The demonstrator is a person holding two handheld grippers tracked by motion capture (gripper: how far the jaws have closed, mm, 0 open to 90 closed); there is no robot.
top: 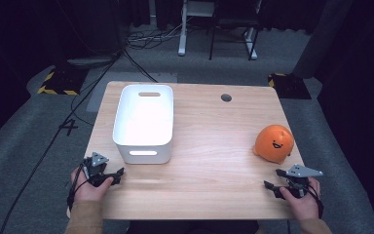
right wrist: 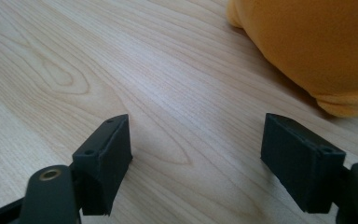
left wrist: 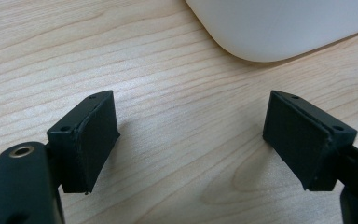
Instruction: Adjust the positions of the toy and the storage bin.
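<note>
Start position: left gripper [top: 108, 176] and right gripper [top: 278, 187] rest wide open, empty; toy [top: 273, 143] at three o'clock, outside bin [top: 144, 122]; nothing moved.

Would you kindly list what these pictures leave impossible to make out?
- High view: the white plastic bin interior is overexposed; contents cannot be told.
- Right gripper view: the orange round plush toy is cut off by the top edge.
- Left gripper view: the bin is cropped by the top edge.
</note>
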